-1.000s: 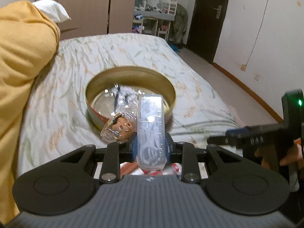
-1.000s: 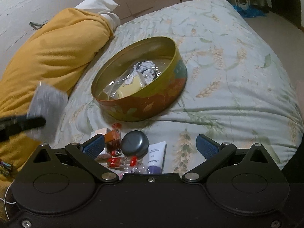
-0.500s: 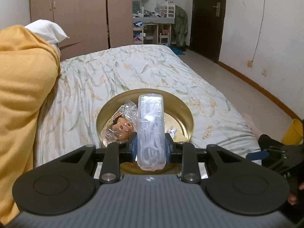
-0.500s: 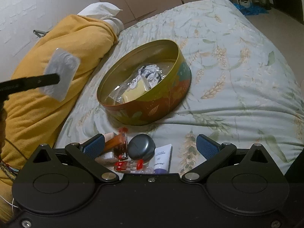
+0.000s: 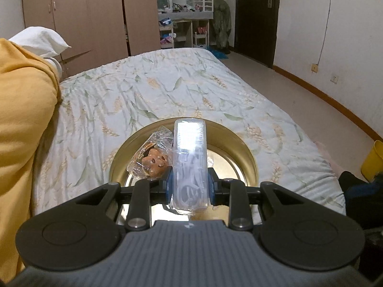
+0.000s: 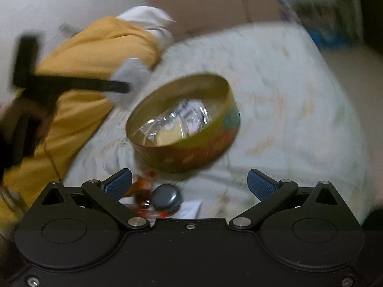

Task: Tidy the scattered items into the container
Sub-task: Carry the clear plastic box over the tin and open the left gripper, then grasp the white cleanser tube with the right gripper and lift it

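My left gripper is shut on a clear plastic case with a white cable coiled inside. A crinkled cellophane packet holding something brown hangs at its left finger. Both hover over the round gold tin on the bed. In the blurred right wrist view the tin holds wrapped packets. There the left gripper comes in from the left, above the tin's far left rim. My right gripper stands open and holds nothing. Below it lie a dark round case, an amber bottle and a white tube.
A yellow blanket and a white pillow are heaped along the bed's left side. The floral bedsheet stretches beyond the tin. The bed's right edge drops to the floor, where a yellow bin stands.
My left gripper has carried the case and packet from the tin's near side to above its inside. The right wrist view has rolled and gone blurry, with the small items lower in frame.
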A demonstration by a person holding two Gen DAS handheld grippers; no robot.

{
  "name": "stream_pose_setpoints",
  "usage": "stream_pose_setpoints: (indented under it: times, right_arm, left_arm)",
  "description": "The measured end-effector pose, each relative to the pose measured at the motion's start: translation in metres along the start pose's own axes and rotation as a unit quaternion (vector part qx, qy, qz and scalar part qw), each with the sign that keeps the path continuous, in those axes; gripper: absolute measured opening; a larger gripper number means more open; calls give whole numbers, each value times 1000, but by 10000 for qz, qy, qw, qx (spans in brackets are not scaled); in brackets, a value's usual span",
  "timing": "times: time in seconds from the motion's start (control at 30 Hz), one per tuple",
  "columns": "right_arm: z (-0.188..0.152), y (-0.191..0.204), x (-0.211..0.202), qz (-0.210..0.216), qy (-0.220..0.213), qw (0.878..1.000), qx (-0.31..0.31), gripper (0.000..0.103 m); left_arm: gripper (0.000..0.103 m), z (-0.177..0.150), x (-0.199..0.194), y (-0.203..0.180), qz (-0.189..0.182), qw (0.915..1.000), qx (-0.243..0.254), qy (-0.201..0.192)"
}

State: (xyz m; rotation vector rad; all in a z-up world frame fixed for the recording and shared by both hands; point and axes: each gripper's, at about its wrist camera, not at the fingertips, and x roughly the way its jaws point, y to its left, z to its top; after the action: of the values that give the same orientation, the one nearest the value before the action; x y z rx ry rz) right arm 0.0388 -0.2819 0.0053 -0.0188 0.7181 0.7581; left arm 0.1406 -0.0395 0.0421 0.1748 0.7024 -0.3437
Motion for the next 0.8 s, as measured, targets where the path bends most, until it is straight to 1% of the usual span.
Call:
stream_pose_setpoints:
  times: [0.1,0.17,0.23,0.27,0.3,0.33,0.37,0.4,0.43,0.47,0.57,0.7,0.77,0.8]
  right_arm:
    - [9,11,0,174,117,9946,-1014,103]
    - [11,21,2,255,141,9848,-1710,103]
    - [12,31,7,331,253,9719,-2316,103]
    - [12,34,11,386,330,9662,-2525,103]
    - [13,37,16,457,419,9617,-2670,103]
    - [13,40,19,528,494,9582,-2767,103]
    - [12,43,23,601,555,9553,-2840,103]
    - [11,45,26,669,609,9525,-2910,103]
    - [10,47,30,731,676,9492,-2986,103]
    - [9,49,34,789,749,9458,-3059,103]
    - [2,51,46,1041,1079,9321,-3296,103]
    - [-10,52,66,1408,1617,9044,-3689,102]
    - [-17,52,77,1488,1856,8905,-3879,102]
    - [-19,52,83,1493,1988,8841,-3956,99]
  left_arm:
    - [31,3,15,2,-10,10000,-9,61]
    - [31,5,24,3,9,9999,-44,92]
    - [32,7,33,5,7,9999,-73,128]
    - [35,8,36,6,14,9999,-79,140]
    - [52,8,38,6,19,9999,-74,119]
    - [62,9,40,6,50,9999,-56,84]
    - [90,10,40,6,99,9999,-33,54]
    - [103,11,39,6,166,9999,-18,-35]
    - [103,11,35,6,186,9997,-11,-176]
    - [103,10,31,7,160,9996,-1,-235]
    - [103,6,23,10,18,9999,-16,-155]
    - [103,-10,14,14,-175,9998,32,39]
    - [103,-24,11,16,-200,9997,48,131]
    - [103,-32,9,16,-168,9997,13,148]
